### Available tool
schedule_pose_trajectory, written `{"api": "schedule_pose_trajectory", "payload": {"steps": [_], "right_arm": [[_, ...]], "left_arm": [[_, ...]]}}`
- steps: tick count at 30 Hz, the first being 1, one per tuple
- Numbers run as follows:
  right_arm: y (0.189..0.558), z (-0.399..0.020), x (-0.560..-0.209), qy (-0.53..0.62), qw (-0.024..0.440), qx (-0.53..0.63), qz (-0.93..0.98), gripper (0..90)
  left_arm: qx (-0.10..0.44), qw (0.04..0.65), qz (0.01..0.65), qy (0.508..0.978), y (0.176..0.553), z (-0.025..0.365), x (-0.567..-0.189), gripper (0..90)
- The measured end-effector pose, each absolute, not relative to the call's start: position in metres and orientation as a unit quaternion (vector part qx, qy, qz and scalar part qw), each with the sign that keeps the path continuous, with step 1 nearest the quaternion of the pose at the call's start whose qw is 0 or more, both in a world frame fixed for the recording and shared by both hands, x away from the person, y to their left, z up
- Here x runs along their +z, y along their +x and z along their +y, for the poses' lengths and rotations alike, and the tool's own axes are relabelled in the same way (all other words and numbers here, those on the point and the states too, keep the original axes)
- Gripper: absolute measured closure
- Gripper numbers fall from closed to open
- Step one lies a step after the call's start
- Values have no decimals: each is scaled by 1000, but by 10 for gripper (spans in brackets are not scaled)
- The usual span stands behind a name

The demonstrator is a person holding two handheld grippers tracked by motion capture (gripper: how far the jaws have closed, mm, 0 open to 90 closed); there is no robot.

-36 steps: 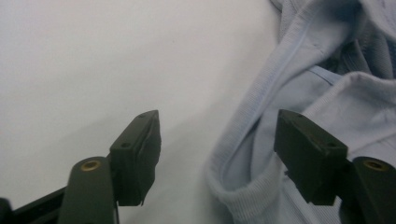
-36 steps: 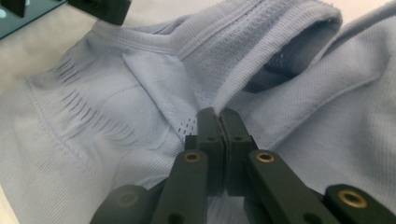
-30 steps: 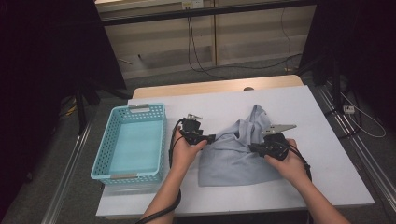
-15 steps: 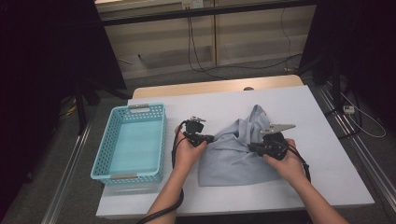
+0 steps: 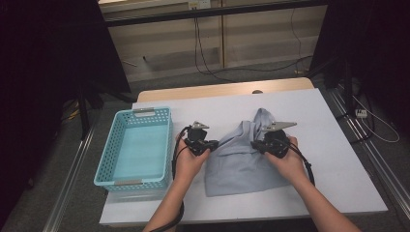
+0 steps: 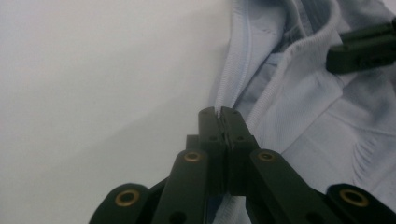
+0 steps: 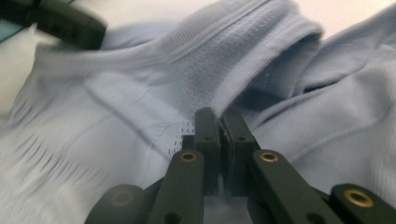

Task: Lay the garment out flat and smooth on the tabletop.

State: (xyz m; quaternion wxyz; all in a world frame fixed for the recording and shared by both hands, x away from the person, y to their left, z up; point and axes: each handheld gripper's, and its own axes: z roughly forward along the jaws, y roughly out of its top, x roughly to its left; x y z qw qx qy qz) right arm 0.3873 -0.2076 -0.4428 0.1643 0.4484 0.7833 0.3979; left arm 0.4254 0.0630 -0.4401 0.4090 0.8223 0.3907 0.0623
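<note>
Shirt [image 5: 241, 157], pale blue and crumpled, lies at the centre of a white table [image 5: 338, 159] with a wooden far edge; dark room, grey floor, cables along the far wall. Turquoise basket [image 5: 134, 147] sits at 9 o'clock from the shirt, well clear. Left gripper [image 5: 211, 143] has just closed and pinches the shirt's left hem; right gripper [image 5: 256, 144] is clamped on a fold near the collar.

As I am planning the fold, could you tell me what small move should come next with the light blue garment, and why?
Probably lift both edges together. The left gripper is shut on the light blue knit garment at its ribbed side edge, and the right gripper pinches its fabric too, while the garment lies bunched on the white table.
</note>
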Motion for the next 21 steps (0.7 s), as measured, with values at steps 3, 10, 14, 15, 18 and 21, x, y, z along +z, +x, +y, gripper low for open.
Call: {"api": "schedule_pose_trajectory", "payload": {"steps": [3,10,14,15,18,21], "right_arm": [[397,-202,-445,453,166,393,783,865],[416,-191,-448,457,166,370,792,812],[421,-189,-446,460,170,369,789,771],[422,-189,-444,460,169,369,789,769],[425,-190,-438,466,181,369,783,666],[430,-190,-430,479,190,376,770,561]], "left_arm": [[61,410,391,822,424,65,-445,885],[55,409,390,823,422,66,-448,883],[58,411,391,822,421,66,-450,881],[58,410,391,822,421,66,-450,881],[58,409,392,822,420,65,-451,881],[57,406,389,825,420,64,-450,881]]}}
